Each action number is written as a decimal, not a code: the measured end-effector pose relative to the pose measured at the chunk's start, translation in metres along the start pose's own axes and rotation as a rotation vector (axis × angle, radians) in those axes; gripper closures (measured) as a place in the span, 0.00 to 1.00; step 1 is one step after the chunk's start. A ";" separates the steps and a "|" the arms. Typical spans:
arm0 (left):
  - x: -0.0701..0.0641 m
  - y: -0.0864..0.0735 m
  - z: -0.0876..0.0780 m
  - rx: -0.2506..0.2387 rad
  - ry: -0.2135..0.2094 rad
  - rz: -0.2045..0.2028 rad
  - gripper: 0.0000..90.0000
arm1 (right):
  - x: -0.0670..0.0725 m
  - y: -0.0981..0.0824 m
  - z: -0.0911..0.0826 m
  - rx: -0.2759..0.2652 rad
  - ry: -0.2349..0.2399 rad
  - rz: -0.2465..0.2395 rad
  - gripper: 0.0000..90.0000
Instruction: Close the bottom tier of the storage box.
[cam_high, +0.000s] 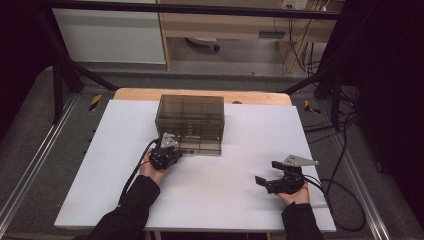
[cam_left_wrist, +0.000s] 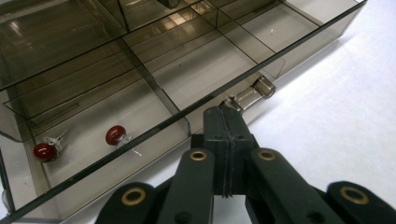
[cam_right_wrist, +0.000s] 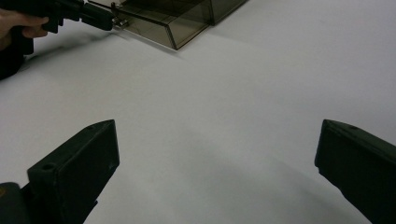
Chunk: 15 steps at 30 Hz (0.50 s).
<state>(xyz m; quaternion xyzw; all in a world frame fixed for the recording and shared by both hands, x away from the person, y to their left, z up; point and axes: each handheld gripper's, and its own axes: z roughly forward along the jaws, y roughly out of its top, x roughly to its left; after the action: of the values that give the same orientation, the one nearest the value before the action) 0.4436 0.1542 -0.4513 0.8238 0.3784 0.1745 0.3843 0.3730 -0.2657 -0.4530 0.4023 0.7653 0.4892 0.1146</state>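
Smoke-tinted clear plastic makes up the drawer cabinet (cam_high: 190, 122) standing at the far middle of the white table (cam_high: 225, 200), and its bottom drawer (cam_left_wrist: 140, 107) is slid partly out toward the near side. Clenched tight, the left gripper (cam_left_wrist: 227, 116) has its two black jaws pressed together on the drawer's small clear handle (cam_left_wrist: 252, 93) — the knob's tip juts out just past the pads. That drawer is split by clear dividers into compartments; in the nearest one, at the left of the left gripper view, lie two red beads (cam_left_wrist: 45, 151) on thin wire stems, close together. Well apart, at the near right of the table, the right gripper (cam_high: 272, 172) rests with its jaws spread wide — released, nothing between them but bare white surface.
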 end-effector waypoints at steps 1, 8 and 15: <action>0.000 0.000 0.000 0.000 0.000 -0.001 1.00 | 0.000 0.000 0.000 0.000 -0.001 -0.003 0.01; 0.001 0.001 0.002 0.002 0.005 0.005 1.00 | 0.000 0.000 0.000 -0.001 -0.001 -0.001 0.01; 0.003 0.004 0.004 0.000 0.010 0.003 1.00 | 0.000 0.000 0.000 -0.001 -0.001 -0.002 0.01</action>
<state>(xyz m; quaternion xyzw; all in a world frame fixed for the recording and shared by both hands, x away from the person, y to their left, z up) 0.4497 0.1526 -0.4514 0.8236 0.3791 0.1792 0.3819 0.3730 -0.2660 -0.4529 0.4017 0.7655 0.4891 0.1158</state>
